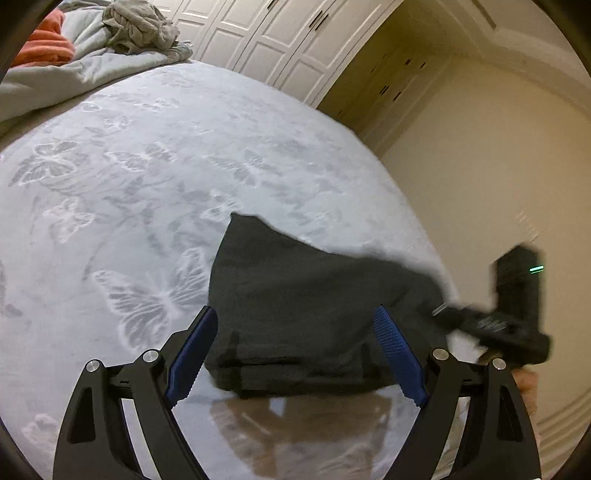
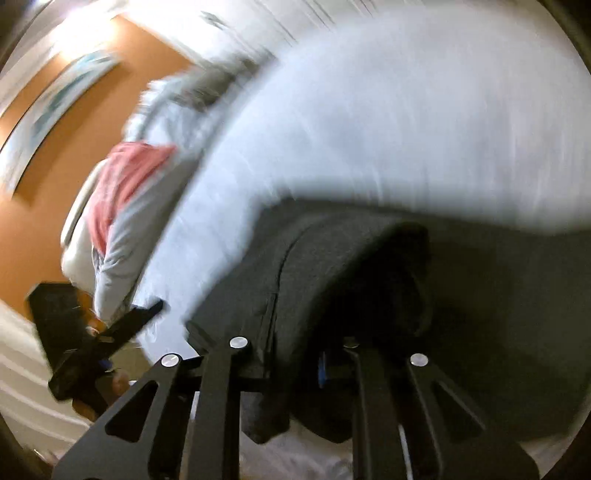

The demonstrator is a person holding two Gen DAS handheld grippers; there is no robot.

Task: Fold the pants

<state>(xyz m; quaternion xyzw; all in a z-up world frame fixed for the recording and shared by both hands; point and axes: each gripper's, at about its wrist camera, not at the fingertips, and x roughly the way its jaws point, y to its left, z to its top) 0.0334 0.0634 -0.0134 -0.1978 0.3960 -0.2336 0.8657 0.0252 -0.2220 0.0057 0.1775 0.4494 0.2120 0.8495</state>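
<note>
Wide open, the jaws of the left gripper [image 1: 295, 354] hold nothing. They hang just over the near edge of the pants [image 1: 295, 295], one blue pad on each side. I think it waits there, ready to catch that edge or press it flat when the time comes.

Next come the pants. They are dark grey and soft, lying on the bed [image 1: 147, 166], which has a pale cover with butterflies on it. The left part lies flat, with one corner poking up toward the far side. The near edge looks thick, like a waistband with a seam. The right part is pulled up off the bed and blurry.

Over on the right, the right gripper [image 2: 295, 354] has its jaws squeezed close together, pinching a fold of the dark cloth. Its own camera shows the cloth bunched between the black fingers. It looks like it grips the cloth to lift that side and bring it over for a fold.

Far back, more clothes [image 1: 140, 26] sit in a heap.
</note>
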